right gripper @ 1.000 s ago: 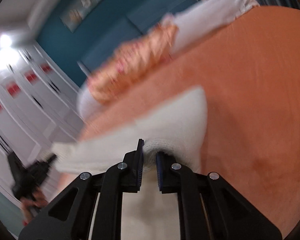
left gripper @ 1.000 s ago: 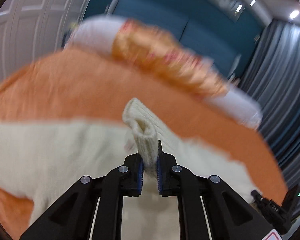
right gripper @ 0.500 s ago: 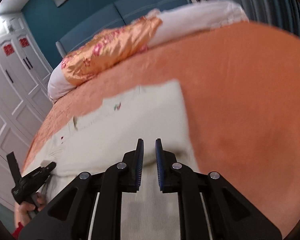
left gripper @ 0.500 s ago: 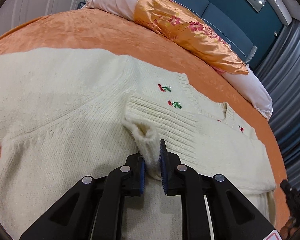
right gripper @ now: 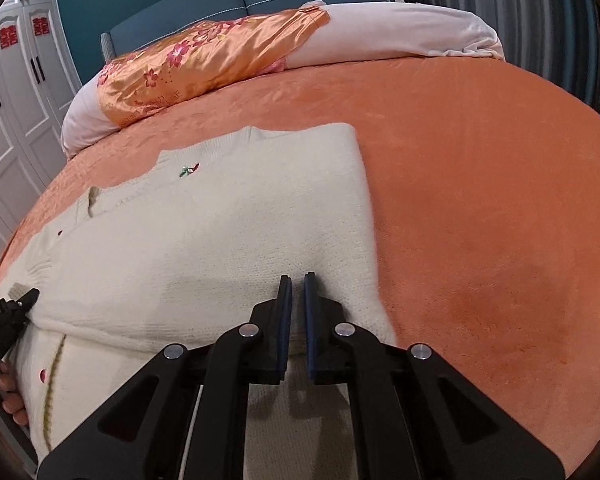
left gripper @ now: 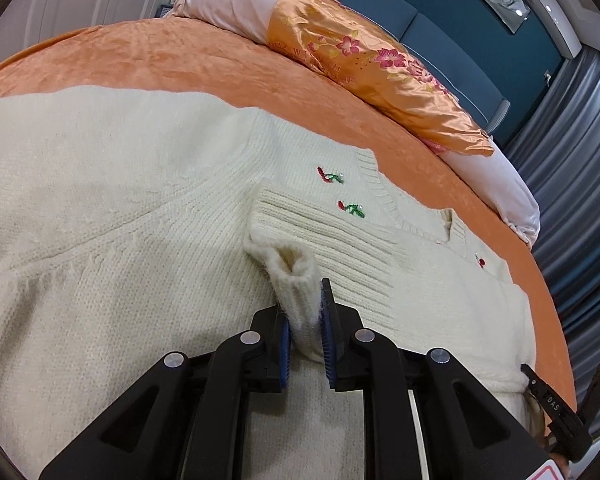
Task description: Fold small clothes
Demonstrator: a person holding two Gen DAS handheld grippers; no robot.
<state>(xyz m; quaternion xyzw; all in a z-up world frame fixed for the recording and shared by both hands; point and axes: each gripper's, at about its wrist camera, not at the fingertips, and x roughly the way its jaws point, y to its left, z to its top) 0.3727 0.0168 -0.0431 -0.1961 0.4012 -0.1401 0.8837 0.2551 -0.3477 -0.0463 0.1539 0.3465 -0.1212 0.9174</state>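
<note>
A cream knit cardigan with small red and green embroidered cherries lies on an orange bedspread. My left gripper is shut on the ribbed sleeve cuff, which is laid across the chest of the cardigan. In the right wrist view the cardigan lies with its right side folded in. My right gripper hovers just above it with its jaws a narrow gap apart and nothing between them.
An orange floral satin pillow on a white bolster lies at the head of the bed. Bare orange bedspread spreads to the right of the cardigan. White wardrobe doors stand at the left, grey curtains at the right.
My right gripper has let go of the cardigan's edge and its jaws now stand slightly apart. The sleeve has been carried inward and laid onto the chest; both views have steadied.
</note>
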